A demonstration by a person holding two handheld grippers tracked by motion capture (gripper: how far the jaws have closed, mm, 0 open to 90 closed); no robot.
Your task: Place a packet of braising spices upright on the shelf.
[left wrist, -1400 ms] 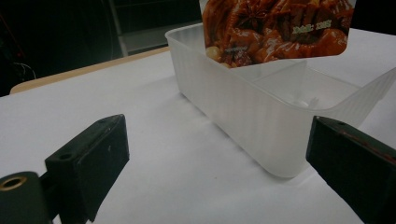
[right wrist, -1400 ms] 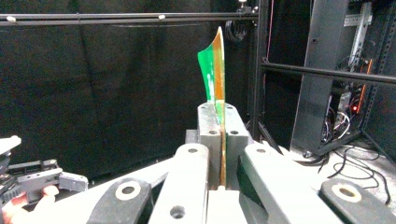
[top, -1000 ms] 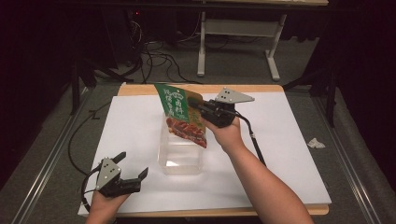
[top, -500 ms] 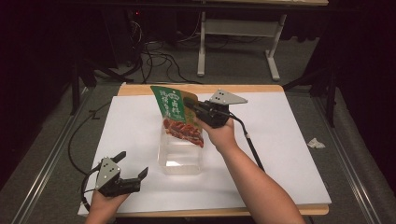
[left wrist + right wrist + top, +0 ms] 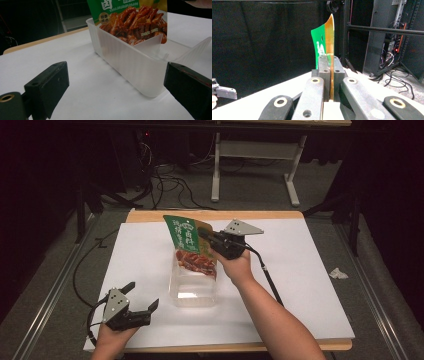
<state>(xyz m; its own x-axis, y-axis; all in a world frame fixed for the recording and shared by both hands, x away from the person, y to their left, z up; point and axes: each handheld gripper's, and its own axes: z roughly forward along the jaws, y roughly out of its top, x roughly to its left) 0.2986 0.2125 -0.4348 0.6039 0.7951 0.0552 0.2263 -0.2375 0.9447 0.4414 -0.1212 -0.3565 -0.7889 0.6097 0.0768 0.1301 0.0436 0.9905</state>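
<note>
upright, the snack pouch (image 5: 189,245) stands long axis vertical in the clear bin (image 5: 193,287), right claw (image 5: 206,236) clamping its 3 o'clock edge, left claw (image 5: 141,296) wide.

The snack pouch (image 5: 130,17) carries large white Chinese characters on its green upper panel; one reads 卤. A round beige badge below them and small print over the food photo are illegible.

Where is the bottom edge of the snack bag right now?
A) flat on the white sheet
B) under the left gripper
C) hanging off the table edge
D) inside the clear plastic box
D: the snack bag, pinched by the right gripper, has its lower end inside the clear plastic box.
</note>
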